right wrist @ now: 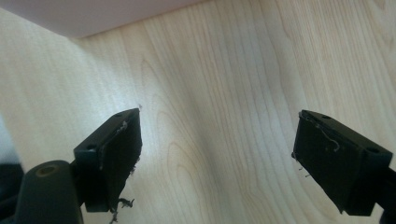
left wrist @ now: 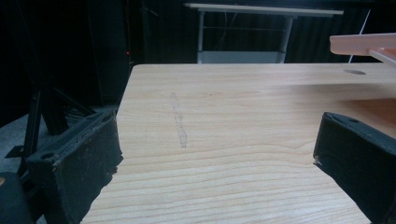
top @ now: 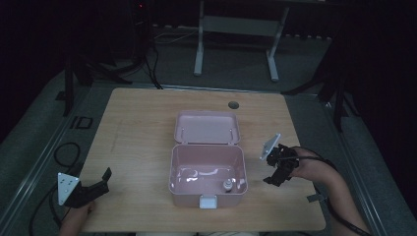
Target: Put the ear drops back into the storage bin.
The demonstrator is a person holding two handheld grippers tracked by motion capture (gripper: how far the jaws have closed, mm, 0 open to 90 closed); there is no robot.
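Observation:
A pink plastic box (top: 207, 172) stands open in the middle of the wooden table (top: 137, 132), its lid (top: 207, 127) laid back behind it. A small grey object (top: 227, 185) lies inside near the front right corner. A white latch (top: 208, 201) hangs on the front wall. My left gripper (top: 101, 183) rests at the table's front left, open, nothing between its jaws. My right gripper (top: 276, 173) hovers just right of the box, pointing down at bare wood, open and empty. The box's edge (left wrist: 364, 44) shows at the upper right of the left gripper view, and its wall (right wrist: 93, 14) tops the right gripper view.
A round cable hole (top: 233, 104) sits near the table's far edge. Beyond the table, a white-legged desk frame (top: 236, 44) stands on dark floor. Cables (top: 64, 152) lie on the floor to the left. Bare wood stretches left of the box.

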